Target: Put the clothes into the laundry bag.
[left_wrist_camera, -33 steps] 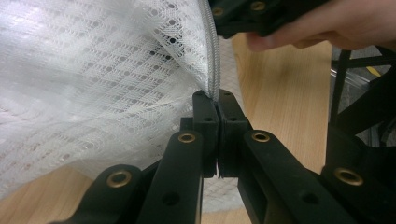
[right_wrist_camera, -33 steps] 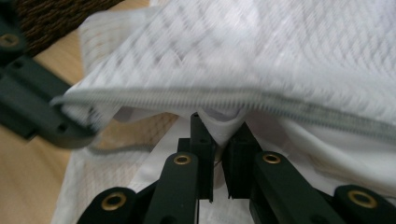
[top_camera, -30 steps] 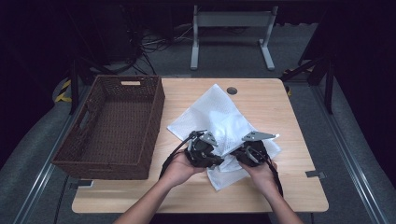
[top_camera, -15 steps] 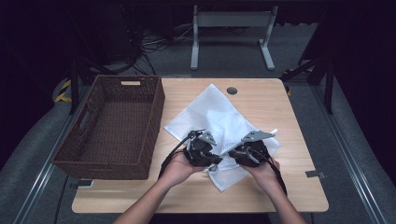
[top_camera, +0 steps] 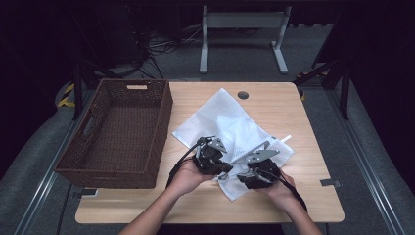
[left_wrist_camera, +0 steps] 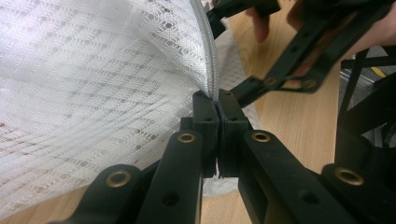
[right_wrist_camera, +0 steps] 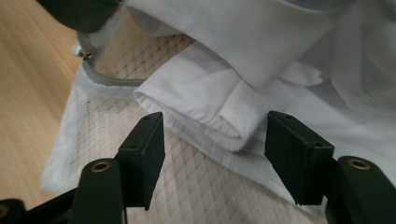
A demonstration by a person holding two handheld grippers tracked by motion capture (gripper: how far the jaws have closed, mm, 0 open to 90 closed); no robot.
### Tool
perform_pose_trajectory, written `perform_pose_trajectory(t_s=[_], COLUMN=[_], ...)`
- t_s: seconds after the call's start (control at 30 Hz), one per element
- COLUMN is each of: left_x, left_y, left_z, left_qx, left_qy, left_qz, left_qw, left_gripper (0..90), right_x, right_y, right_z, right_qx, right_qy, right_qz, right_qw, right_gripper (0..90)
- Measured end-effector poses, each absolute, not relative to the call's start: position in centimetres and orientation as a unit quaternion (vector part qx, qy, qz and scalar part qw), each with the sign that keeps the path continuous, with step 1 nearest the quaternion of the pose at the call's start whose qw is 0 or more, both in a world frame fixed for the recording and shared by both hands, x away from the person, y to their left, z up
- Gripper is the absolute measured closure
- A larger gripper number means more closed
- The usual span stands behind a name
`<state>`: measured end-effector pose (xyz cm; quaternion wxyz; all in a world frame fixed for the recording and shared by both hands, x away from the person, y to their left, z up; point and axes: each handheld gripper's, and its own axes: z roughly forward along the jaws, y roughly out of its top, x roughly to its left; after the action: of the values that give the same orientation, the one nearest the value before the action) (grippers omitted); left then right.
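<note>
The white mesh bag (top_camera: 230, 132) is lying on the desk (top_camera: 293, 103) with a folded white cloth (right_wrist_camera: 210, 112) at its open edge. The left gripper (left_wrist_camera: 217, 100) is pinching the bag's zipper edge (left_wrist_camera: 211, 65) tight. The right gripper (right_wrist_camera: 212, 135) has just been opening its jaws; the cloth is sitting loose between them. A brown basket (top_camera: 117, 127) is sitting beside the bag.
</note>
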<state>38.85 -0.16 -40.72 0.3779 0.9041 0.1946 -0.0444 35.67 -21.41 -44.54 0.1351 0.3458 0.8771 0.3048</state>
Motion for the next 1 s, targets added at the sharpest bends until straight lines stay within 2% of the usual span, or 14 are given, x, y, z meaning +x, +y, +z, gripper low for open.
perform_pose_trajectory(t_s=[0.2, 0.37, 1.0], left_x=[38.9, 38.8, 38.5], left_y=[-0.1, -0.2, -0.1], left_z=[-40.7, -40.7, -40.2], left_qx=[0.904, 0.905, 0.903], left_qy=[0.193, 0.194, 0.184], left_qz=[-0.045, -0.046, -0.05], left_qw=[0.378, 0.376, 0.386], left_gripper=[88.7, 88.7, 88.9], right_x=[36.3, 36.3, 39.4], right_y=[-21.0, -20.9, -19.6], right_z=[-45.0, -44.8, -43.5], right_qx=[0.34, 0.339, 0.39], right_qy=[0.884, 0.882, 0.825], right_qz=[0.275, 0.278, 0.361], right_qw=[0.169, 0.173, 0.192], right_gripper=[72.0, 83.6, 85.9])
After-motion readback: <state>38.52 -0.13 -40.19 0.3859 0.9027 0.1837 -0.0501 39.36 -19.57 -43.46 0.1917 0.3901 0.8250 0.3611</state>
